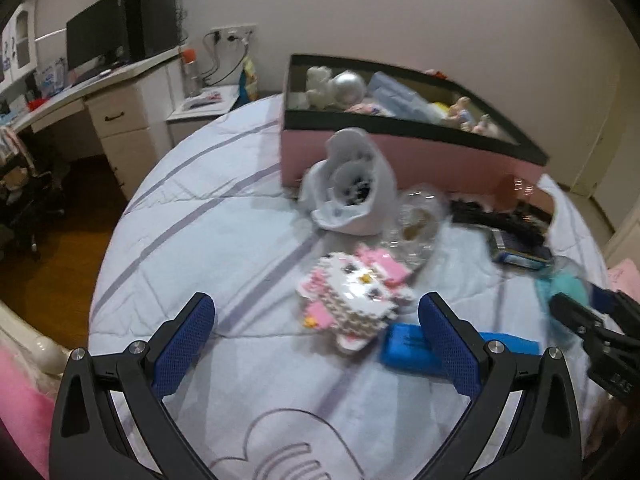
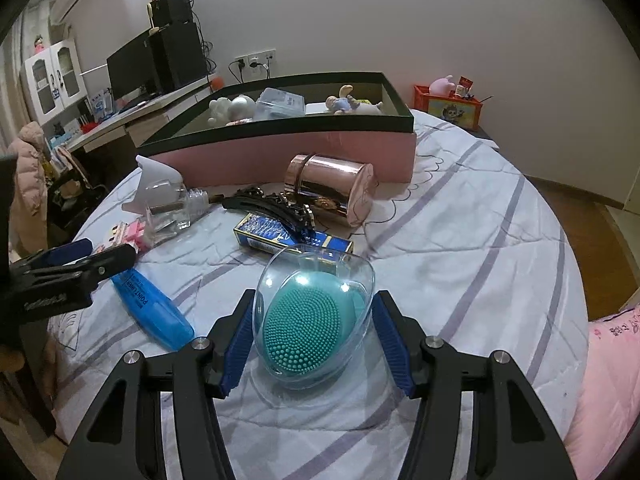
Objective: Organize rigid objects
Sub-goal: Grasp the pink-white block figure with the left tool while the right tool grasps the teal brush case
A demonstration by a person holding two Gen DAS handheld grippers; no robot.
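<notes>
Two pads of the right gripper [image 2: 314, 340] clamp the teal brush [image 2: 306, 330] at lower centre, ready for lifting into the box [image 2: 280, 160] at upper centre, while the left gripper [image 1: 316, 344] hangs open.

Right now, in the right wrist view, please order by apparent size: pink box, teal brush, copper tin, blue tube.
1. pink box
2. teal brush, though it is nearest the camera, so its size is exaggerated
3. copper tin and blue tube: look alike, not ranked
</notes>
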